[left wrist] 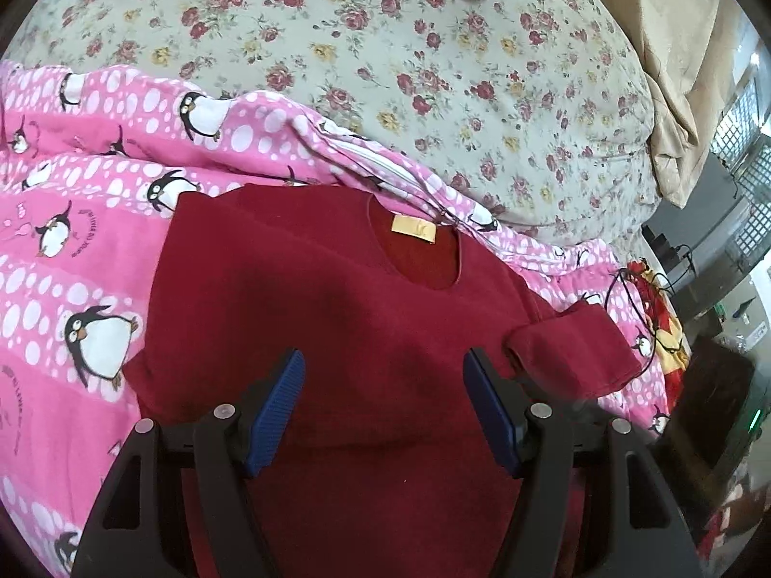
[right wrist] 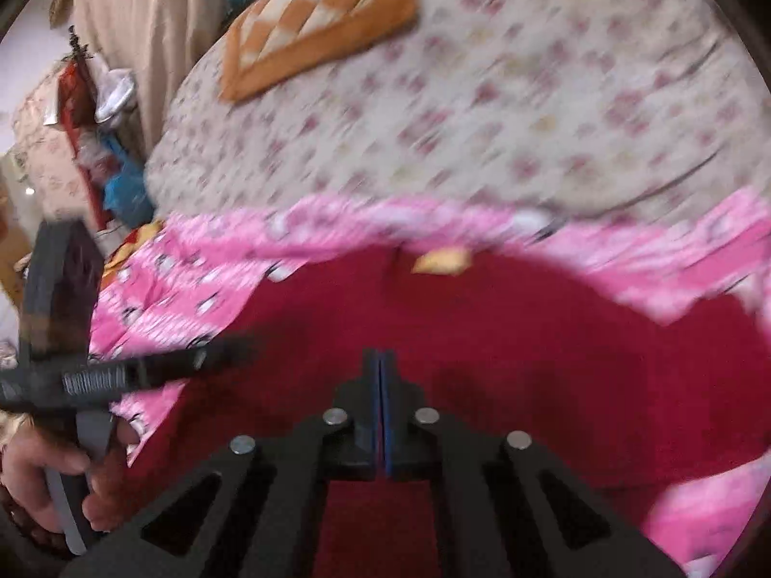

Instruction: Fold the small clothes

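A dark red sweater (left wrist: 337, 313) lies flat, neck away from me, on a pink penguin blanket (left wrist: 72, 192). A tan label (left wrist: 414, 230) shows inside its collar. The right sleeve (left wrist: 568, 351) lies bent beside the body. My left gripper (left wrist: 385, 356) hovers over the sweater's chest, open, with nothing between its blue pads (left wrist: 279, 400). The right wrist view is blurred. In it my right gripper (right wrist: 380, 356) is shut above the red sweater (right wrist: 530, 361), pads together with no cloth between them. A hand (right wrist: 43, 477) at the left edge holds the other tool's grey handle.
A floral sheet (left wrist: 433, 72) covers the bed beyond the blanket. An orange checked cushion (right wrist: 323, 24) lies at the far end. Beige curtains (left wrist: 674, 96) hang to the right. A black cable (left wrist: 641, 318) and a red and yellow cloth (left wrist: 667, 337) sit at the bed's right edge.
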`<state>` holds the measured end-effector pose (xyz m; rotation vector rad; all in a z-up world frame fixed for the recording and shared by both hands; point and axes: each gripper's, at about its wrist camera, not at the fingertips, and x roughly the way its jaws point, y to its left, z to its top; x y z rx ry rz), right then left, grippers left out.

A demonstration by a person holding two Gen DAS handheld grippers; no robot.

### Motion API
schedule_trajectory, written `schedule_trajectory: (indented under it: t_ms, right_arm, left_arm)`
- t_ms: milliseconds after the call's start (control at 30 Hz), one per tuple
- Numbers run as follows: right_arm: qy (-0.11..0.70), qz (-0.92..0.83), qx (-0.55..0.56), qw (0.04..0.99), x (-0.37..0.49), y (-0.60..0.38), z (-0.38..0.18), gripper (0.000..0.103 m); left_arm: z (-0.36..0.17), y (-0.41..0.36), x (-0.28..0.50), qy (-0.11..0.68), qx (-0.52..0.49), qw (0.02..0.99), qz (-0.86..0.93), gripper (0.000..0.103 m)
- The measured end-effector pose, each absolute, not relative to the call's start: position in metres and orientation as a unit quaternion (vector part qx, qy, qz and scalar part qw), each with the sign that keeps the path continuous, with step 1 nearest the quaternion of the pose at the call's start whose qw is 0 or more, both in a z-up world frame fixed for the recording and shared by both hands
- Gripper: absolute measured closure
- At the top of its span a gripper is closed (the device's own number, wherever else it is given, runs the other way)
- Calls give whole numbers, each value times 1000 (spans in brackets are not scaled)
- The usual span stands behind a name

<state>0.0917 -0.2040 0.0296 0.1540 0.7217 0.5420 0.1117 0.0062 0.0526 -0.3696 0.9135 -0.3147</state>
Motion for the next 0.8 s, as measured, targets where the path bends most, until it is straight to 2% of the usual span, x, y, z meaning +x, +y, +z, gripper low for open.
schedule_trajectory:
  t_ms: [67, 133, 200, 267, 333, 367, 467, 533, 567, 600, 700, 800]
  right_arm:
    - [361, 268, 64, 891, 80, -193, 21, 102]
    - [378, 250, 64, 889, 69, -196, 22, 94]
    - [404, 206, 59, 890, 58, -207, 22, 72]
    - [413, 185, 59, 890, 41, -222, 22, 68]
    - [419, 145, 46, 895, 30, -236, 17, 56]
    - [423, 122, 40, 897, 27, -242, 11, 47]
    - [410, 100, 46, 905, 18, -248, 0, 46]
    - [410, 92, 35, 907, 19, -243, 1, 40]
    - [410, 94, 32, 907, 20, -240, 1, 33]
    - [411, 93, 27, 906, 21, -237, 0, 32]
    - [413, 84, 63, 905, 25, -247, 0, 37]
    - [411, 90, 107, 901, 25, -258, 1, 38]
  left_arm:
    - [51, -3, 116, 437, -169, 866, -172, 58]
    - [47, -16, 118, 433, -163, 864, -197, 58]
    - [36, -34, 121, 443, -163, 852, -227, 58]
    - [26, -50, 124, 454, -175, 832, -266, 58]
    - [17, -73, 121, 461, -167, 817, -305, 58]
    - [16, -85, 118, 457, -150, 819, -312, 58]
    - [15, -114, 111, 458, -119, 812, -342, 58]
    - [14, -126, 112, 467, -128, 799, -356, 57]
    - [13, -128, 114, 472, -134, 795, -357, 56]
    - [11, -131, 121, 478, -146, 789, -357, 56]
    - [6, -133, 133, 486, -194, 769, -369, 55]
    - [6, -141, 145, 497, -202, 752, -383, 56]
